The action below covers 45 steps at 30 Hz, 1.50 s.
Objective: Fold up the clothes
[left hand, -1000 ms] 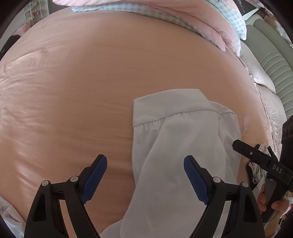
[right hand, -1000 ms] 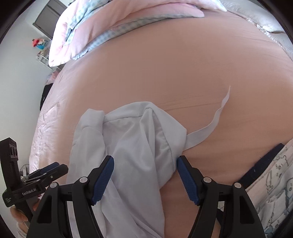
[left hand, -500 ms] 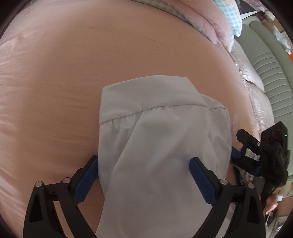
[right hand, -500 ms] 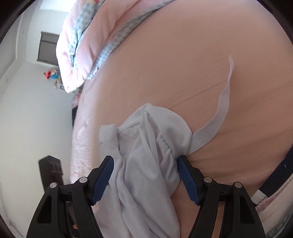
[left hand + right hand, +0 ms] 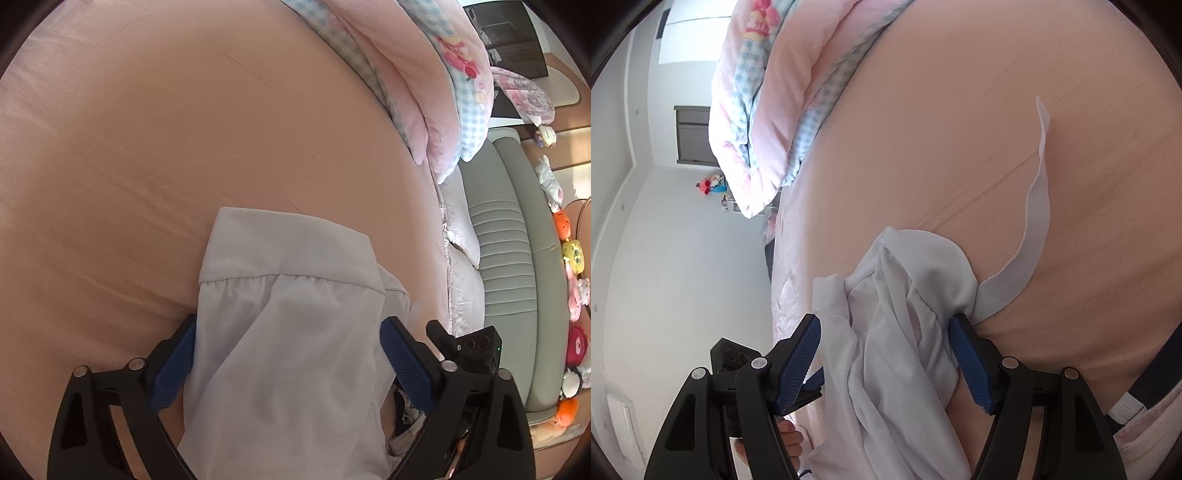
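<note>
Lying on a pink bedsheet [image 5: 155, 155], a white garment [image 5: 288, 332] sat bunched between both grippers. The left gripper [image 5: 288, 365] had its jaws closing around the cloth. The right gripper [image 5: 886, 363] straddled the fabric, jaws fairly wide; grip uncertain.

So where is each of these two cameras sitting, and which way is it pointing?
Left wrist view: sits on the left gripper, looking forward and down along its blue-padded fingers at the white garment on the peach bedsheet; its jaws are closing with the cloth between them. The right gripper shows at the right.
Right wrist view: sits on the right gripper, facing the garment's bunched part and loose strap; the person's hand shows at lower left.
Shared: garment, sheet, pink quilt.
</note>
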{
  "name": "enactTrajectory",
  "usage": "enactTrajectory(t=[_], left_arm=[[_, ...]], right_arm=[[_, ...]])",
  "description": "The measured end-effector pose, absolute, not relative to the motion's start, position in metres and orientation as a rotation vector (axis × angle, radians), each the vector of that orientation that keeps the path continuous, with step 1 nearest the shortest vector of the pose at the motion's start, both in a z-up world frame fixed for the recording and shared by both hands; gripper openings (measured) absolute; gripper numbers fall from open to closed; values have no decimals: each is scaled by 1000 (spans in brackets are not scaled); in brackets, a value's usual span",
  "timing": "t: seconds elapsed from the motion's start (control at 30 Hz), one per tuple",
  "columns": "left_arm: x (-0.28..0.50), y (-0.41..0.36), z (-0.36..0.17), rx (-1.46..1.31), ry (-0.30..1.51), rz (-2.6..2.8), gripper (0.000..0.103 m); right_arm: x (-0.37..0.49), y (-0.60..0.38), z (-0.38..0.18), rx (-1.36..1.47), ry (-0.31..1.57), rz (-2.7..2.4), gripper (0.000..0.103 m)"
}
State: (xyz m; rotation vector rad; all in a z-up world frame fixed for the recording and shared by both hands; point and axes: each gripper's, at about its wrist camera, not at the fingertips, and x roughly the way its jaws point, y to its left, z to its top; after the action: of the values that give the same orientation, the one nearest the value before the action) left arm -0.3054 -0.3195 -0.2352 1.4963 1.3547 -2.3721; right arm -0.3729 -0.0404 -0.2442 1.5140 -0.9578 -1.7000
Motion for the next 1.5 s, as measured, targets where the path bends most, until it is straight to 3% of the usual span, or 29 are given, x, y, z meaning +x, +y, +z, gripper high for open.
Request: enactTrajectory(t=[0.03, 0.17, 0.23, 0.27, 0.33, 0.43, 0.77, 1.0, 1.17, 1.27, 1.33, 1.5], left_arm=[[-307, -317, -236, 1513, 1338, -2376, 75], [-293, -328, -236, 1503, 1318, -2361, 66], [-288, -336, -240, 1492, 1333, -2331, 47], [-287, -339, -241, 1497, 1331, -2309, 41], [-287, -344, -243, 1512, 1311, -2277, 18], [-288, -348, -243, 1535, 1274, -2288, 8], [-284, -344, -239, 1539, 1175, -2324, 5], [-276, -348, -241, 1550, 1176, -2329, 5], [-276, -348, -243, 1565, 1160, -2321, 5], [-278, -345, -242, 1572, 1126, -2326, 5], [-279, -343, -240, 1573, 1087, -2332, 5], [-284, -331, -229, 1577, 903, -2346, 4]], right_arm=[[-375, -41, -246, 1526, -974, -1691, 71], [-375, -40, -244, 1571, -996, -1698, 70], [-373, -36, -243, 1600, -1003, -1715, 62], [-373, -34, -243, 1614, -1013, -1724, 61], [-373, -32, -241, 1642, -1038, -1741, 60], [-373, -34, -236, 1703, -997, -1785, 57], [-372, -55, -215, 1844, -676, -2017, 57], [-378, -71, -214, 1827, -639, -2048, 56], [-381, -74, -219, 1797, -698, -2016, 49], [-383, -74, -218, 1820, -634, -2024, 37], [-383, -75, -216, 1854, -515, -2070, 7], [-379, -83, -208, 1824, -391, -2130, 6]])
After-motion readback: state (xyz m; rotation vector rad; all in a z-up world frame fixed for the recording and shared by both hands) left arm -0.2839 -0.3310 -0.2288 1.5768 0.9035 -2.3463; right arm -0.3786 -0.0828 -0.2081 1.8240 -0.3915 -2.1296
